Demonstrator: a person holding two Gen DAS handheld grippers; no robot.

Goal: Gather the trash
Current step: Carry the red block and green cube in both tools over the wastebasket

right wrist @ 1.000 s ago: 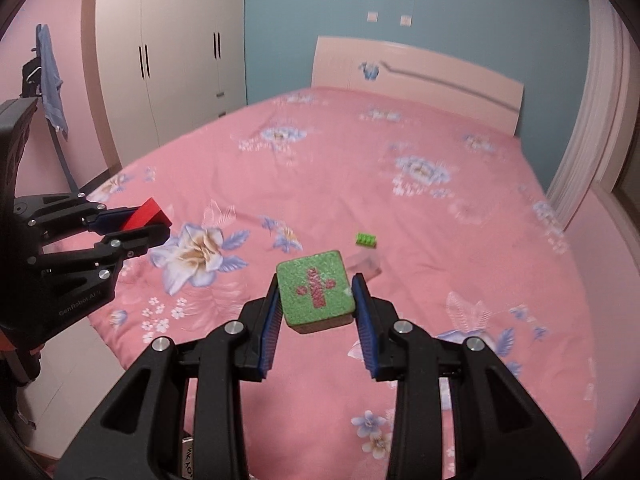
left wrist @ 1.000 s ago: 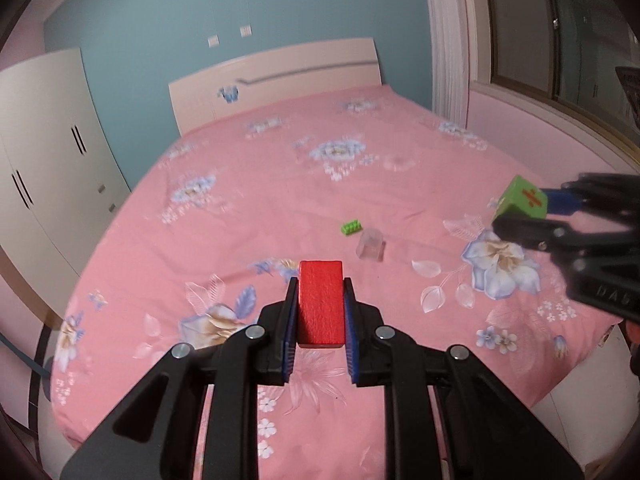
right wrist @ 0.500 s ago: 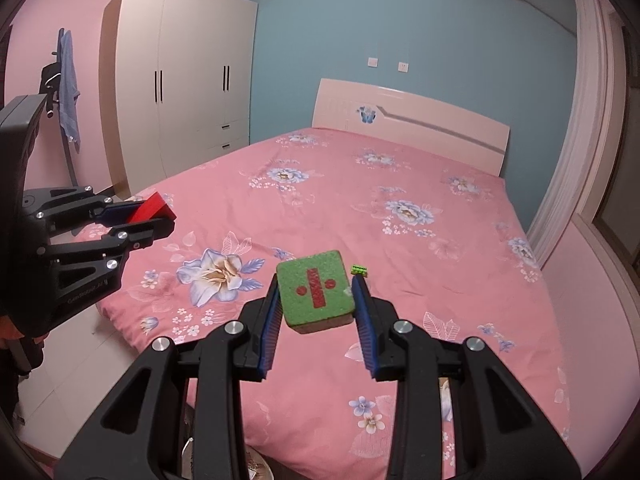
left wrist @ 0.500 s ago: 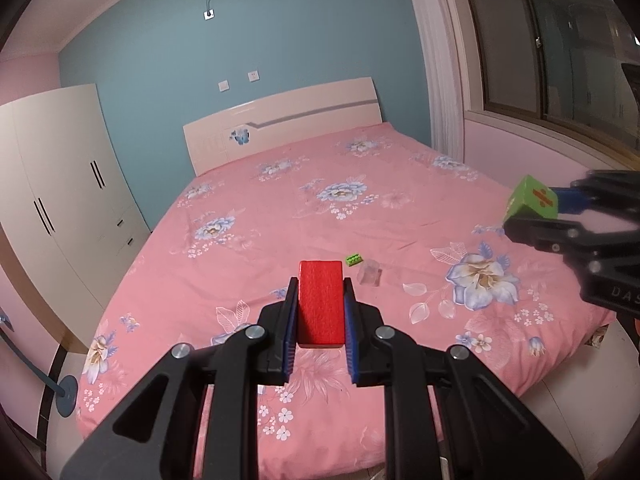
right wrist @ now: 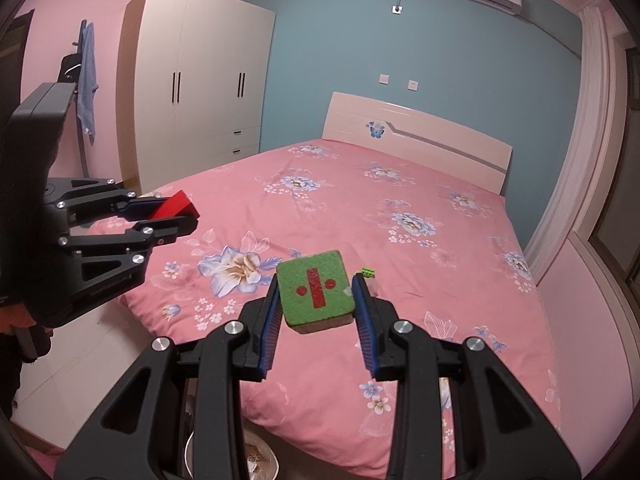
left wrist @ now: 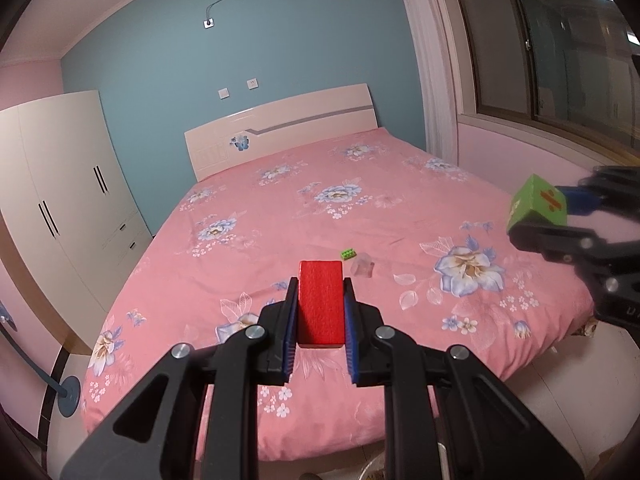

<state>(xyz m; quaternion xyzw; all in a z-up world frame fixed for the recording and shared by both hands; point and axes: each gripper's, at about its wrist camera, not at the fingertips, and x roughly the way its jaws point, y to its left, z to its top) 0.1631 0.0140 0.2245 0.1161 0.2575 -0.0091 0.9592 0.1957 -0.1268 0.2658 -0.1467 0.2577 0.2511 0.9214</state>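
My left gripper [left wrist: 321, 300] is shut on a red block [left wrist: 321, 304], held in the air off the foot of the pink bed [left wrist: 300, 208]. My right gripper [right wrist: 316, 300] is shut on a green foam cube [right wrist: 315, 292] with red marks, also held off the bed's foot. Each gripper shows in the other view: the right one with the cube [left wrist: 538, 205], the left one with the red block [right wrist: 176, 208]. A small green toy brick [left wrist: 349, 254] and a clear plastic scrap [left wrist: 362, 268] lie on the bed; the brick [right wrist: 368, 272] peeks past my right finger.
A white bin rim [right wrist: 230, 456] with scraps inside shows on the floor below the right gripper. A white wardrobe [left wrist: 56, 208] stands left of the bed, a window [left wrist: 560, 48] on the right, and a headboard [left wrist: 280, 128] against the blue wall.
Both grippers have pulled back and up from the bed, each holding its object. More of the room and the floor at the bed's foot shows now.
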